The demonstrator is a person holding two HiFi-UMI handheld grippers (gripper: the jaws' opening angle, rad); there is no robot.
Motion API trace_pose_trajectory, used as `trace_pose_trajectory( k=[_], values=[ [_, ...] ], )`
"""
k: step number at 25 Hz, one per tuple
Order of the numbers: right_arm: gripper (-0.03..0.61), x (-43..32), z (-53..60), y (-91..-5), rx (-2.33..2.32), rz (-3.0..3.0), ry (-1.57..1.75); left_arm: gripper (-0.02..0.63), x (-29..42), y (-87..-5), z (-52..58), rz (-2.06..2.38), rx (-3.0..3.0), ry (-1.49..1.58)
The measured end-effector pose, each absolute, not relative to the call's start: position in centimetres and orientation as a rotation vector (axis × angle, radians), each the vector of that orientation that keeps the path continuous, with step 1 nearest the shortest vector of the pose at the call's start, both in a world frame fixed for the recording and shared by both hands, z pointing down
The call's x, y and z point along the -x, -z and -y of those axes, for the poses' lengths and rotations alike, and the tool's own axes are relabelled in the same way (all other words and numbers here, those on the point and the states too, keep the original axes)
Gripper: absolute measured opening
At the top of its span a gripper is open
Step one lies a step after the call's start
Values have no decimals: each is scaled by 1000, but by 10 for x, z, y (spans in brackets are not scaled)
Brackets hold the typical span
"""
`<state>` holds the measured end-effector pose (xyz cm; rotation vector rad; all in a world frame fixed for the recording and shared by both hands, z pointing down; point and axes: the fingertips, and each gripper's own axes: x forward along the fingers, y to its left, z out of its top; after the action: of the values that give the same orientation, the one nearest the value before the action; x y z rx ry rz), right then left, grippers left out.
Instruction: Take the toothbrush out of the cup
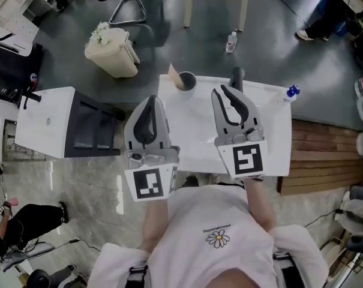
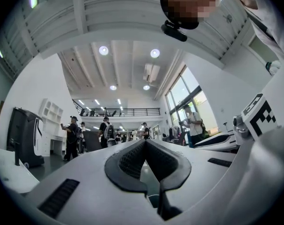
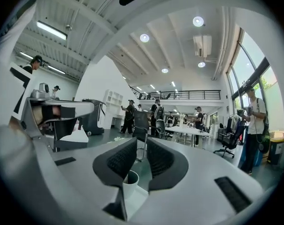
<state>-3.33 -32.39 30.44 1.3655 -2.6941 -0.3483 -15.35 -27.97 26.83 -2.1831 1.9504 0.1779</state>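
Observation:
A cup (image 1: 187, 81) stands at the far edge of the white table (image 1: 271, 149). A tan stick, which looks like the toothbrush (image 1: 174, 75), leans out of it to the left. In the right gripper view the cup (image 3: 131, 181) shows low down, beyond the jaw tips. My left gripper (image 1: 152, 99) hovers over the table's left edge, nearer to me than the cup, its jaws together and empty. My right gripper (image 1: 219, 90) is to the right of the cup and a little short of it, tips nearly touching, with nothing held. Both point away from me.
A blue-capped bottle (image 1: 291, 92) stands at the table's far right corner, and a dark object (image 1: 236, 77) rises at its far edge. A white cabinet (image 1: 49, 122) sits on the left. On the floor beyond are a bin (image 1: 112, 53), a water bottle (image 1: 231, 41) and chair legs.

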Motion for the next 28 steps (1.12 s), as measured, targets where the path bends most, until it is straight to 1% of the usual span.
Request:
trace_pose_trajectory(
  k=[3,7,9,13,18,24,28],
  values=[
    [79,59,334,-304,-1312,2705,357,15,168,-274,277,-1995,2172,-178],
    [115,90,348,-314,-1261,2699,319,15,185,-281,275,-2039,2165,-164],
    [157,104,356,-325,-1249,2695,264,15,193,-285,274,-2060,2162,-160],
    [189,130,375,-361,-1232,2661,119,15,209,-293,270,-2103,2148,-150],
    [189,150,398,-408,-1282,2573,-61,15,228,-304,270,-2154,2136,-141],
    [186,158,416,-442,-1355,2451,-118,15,236,-319,270,-2197,2141,-119],
    [150,161,424,-457,-1379,2387,-162,15,240,-328,271,-2213,2144,-104]
  ],
)
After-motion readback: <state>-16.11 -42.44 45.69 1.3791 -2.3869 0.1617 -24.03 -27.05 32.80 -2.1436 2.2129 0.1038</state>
